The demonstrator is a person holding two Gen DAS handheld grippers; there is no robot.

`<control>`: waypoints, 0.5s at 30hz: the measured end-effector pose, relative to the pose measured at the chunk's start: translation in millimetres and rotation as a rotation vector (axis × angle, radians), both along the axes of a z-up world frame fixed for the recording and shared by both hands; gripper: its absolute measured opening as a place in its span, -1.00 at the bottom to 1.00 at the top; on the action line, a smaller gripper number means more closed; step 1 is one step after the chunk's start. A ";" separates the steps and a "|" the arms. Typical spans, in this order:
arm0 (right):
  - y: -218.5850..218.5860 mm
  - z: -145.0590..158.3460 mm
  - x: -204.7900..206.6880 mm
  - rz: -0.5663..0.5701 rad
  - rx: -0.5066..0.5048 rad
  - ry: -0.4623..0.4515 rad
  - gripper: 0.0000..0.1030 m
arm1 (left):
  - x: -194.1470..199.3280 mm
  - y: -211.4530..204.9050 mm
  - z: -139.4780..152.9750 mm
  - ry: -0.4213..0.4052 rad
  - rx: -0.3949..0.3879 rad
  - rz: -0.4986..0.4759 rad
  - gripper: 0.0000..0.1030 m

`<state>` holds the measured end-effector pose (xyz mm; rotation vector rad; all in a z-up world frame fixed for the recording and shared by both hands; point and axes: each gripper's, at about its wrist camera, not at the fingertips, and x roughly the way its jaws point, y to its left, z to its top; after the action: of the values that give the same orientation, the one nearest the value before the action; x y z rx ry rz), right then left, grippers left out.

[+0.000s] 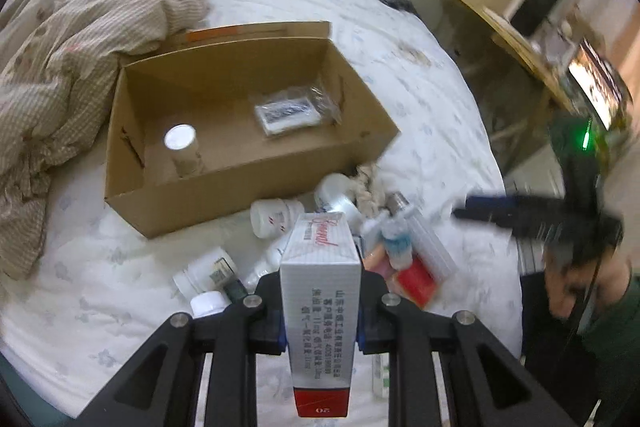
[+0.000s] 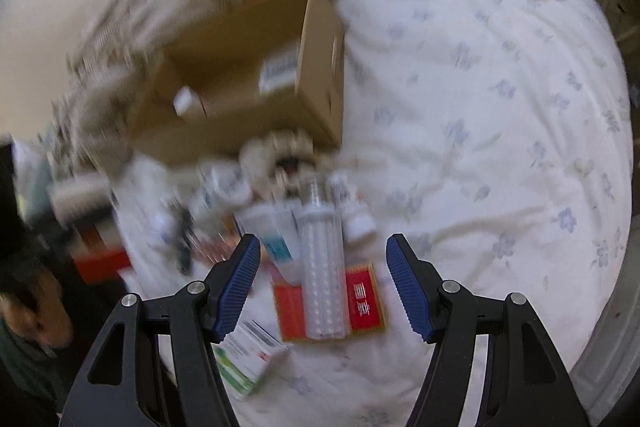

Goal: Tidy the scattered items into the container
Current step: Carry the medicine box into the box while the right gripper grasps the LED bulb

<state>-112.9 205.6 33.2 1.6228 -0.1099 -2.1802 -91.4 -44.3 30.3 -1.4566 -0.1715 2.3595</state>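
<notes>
The left gripper (image 1: 320, 311) is clamped on a white-and-red cigarette pack (image 1: 318, 291), its jaws pressing the two broad faces about halfway along, with the red end toward the camera. The pack is held up just short of the cardboard box (image 1: 256, 183), above the heap of loose items by the box's near wall. It looks like a light, stiff carton with a slick wrap; the mid-body grip seems sound, though a hard squeeze would likely dent it.

The right gripper (image 2: 322, 283) is spread wide and holds nothing. It hangs over a clear ribbed tube (image 2: 322, 267) that lies across a red flat pack (image 2: 362, 301), nearer than the cardboard box. The tube is probably rigid plastic, smooth and prone to roll, so it is best taken across its middle; the flat pack beneath would have to be pinched by its edges.

Inside the cardboard box there are two things: one white-capped bottle (image 1: 184, 149) standing by the left wall, and one plastic-wrapped packet (image 1: 294, 111) lying toward the right wall. In the heap I count at least four white bottles or jars, one green-and-white carton (image 2: 248, 361) and one frilly cloth ring (image 2: 286, 157); blur in the right wrist view hides the rest. Everything sits on a white flowered bedsheet (image 1: 420, 75).
</notes>
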 end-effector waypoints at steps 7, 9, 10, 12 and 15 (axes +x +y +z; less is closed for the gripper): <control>-38.8 -42.4 14.7 0.178 0.258 0.000 -0.35 | -4.0 3.0 -3.9 0.051 0.013 0.032 -0.56; -40.4 -43.7 15.8 0.190 0.281 0.015 -0.35 | -0.3 6.7 -1.5 0.073 0.015 0.021 -0.56; -40.2 -41.8 16.5 0.191 0.290 0.027 -0.35 | 1.8 8.2 -0.3 0.083 0.018 0.018 -0.56; -37.7 -34.6 19.2 0.181 0.295 0.056 -0.35 | 5.9 10.9 2.3 0.104 0.024 0.013 -0.56; -32.5 -23.7 23.0 0.161 0.308 0.102 -0.35 | 7.0 4.3 5.5 0.113 0.048 0.044 -0.56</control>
<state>-89.9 173.2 9.5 1.6076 0.3913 -2.2302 -84.4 -40.0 35.8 -1.3057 -0.2317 2.4482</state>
